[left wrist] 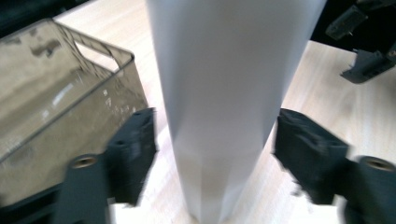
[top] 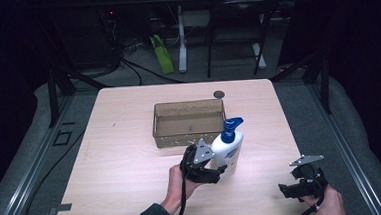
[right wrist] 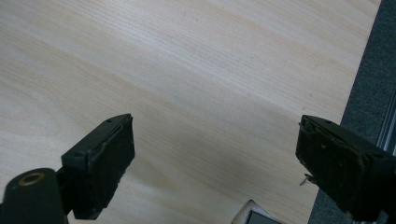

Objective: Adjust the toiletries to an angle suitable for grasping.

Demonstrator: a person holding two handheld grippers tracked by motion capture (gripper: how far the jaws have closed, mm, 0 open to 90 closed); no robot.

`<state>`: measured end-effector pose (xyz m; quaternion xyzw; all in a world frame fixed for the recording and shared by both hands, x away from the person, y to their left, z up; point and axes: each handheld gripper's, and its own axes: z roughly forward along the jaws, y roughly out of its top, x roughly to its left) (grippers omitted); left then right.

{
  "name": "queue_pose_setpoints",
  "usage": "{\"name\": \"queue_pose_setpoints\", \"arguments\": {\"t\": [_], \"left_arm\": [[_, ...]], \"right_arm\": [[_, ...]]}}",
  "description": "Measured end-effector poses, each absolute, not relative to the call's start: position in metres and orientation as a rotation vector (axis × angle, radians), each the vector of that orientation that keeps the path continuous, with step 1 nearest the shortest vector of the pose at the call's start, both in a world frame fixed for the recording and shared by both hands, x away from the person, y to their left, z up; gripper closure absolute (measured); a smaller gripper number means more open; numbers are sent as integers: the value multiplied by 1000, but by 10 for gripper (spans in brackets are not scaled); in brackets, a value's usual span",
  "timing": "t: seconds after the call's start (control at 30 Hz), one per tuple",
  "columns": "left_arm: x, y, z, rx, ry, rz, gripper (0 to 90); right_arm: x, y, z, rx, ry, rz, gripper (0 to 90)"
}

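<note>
Left tool (left wrist: 215,140) — jaws parted — level, straddling upright bottle (left wrist: 229,84).

We hold left tool (top: 217,170) low over surface (top: 132,166), left hand (top: 179,184) gripping its body from behind, forearm in dark sleeve entering from bottom edge. Its jaws stand apart, slim gap at each pad, pressing nothing. Our right tool (top: 289,189) sits near surface's front right corner, right hand (top: 328,205) beneath it, jaws spread wide, nothing between them, pointing left and down at bare wood.
</note>
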<state>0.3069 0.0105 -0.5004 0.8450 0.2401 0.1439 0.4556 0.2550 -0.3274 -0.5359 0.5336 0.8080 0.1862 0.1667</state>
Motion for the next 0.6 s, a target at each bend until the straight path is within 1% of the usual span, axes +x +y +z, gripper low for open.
{"name": "queue_pose_setpoints", "arguments": {"t": [0.07, 0.13, 0.33, 0.6], "left_arm": [[306, 16, -499, 2082, 593, 340, 186], [305, 23, -496, 2085, 597, 344, 157], [300, 49, -491, 2086, 631, 326, 143], [294, 82, -491, 2102, 683, 335, 91]], "right_arm": [[255, -327, -536, 1520, 2299, 529, 109], [255, -327, -536, 1515, 2301, 529, 109], [255, -326, -536, 1511, 2302, 522, 109], [255, -324, -535, 1499, 2306, 529, 108]]}}
